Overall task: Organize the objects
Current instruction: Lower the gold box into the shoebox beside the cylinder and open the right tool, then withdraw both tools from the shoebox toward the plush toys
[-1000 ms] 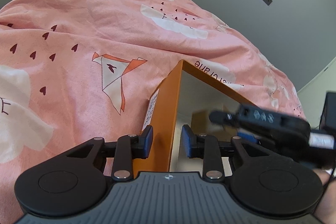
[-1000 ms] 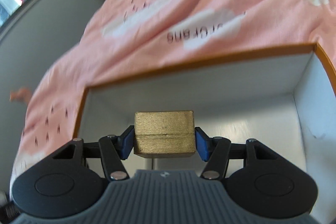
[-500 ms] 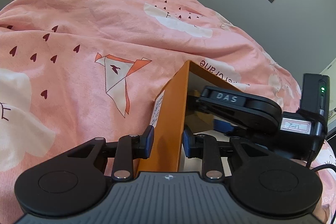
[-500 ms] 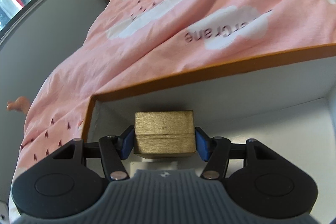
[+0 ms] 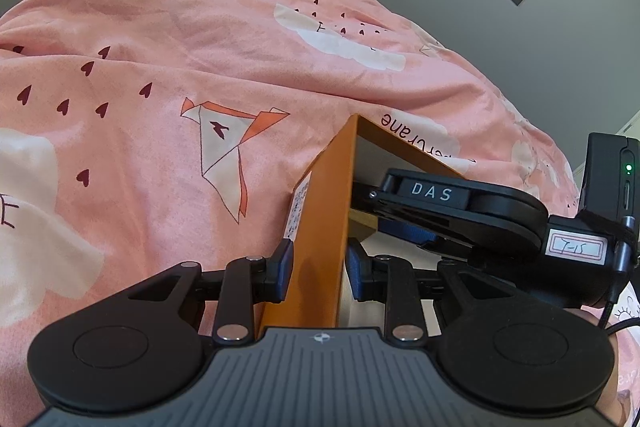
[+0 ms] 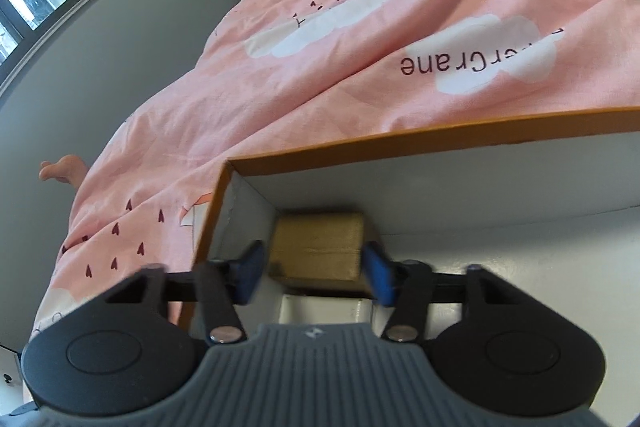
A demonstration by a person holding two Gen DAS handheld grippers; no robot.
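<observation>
Two grippers: our left gripper (image 5: 319, 265) clamps the orange box (image 5: 324, 227) wall; our right gripper (image 6: 316, 271), parted, straddles the gold block (image 6: 318, 247) at 12 o'clock.

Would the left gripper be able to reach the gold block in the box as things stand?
Probably not: the left gripper straddles the orange box wall, and the right gripper sits inside the box around the gold block, blocking the way.
</observation>
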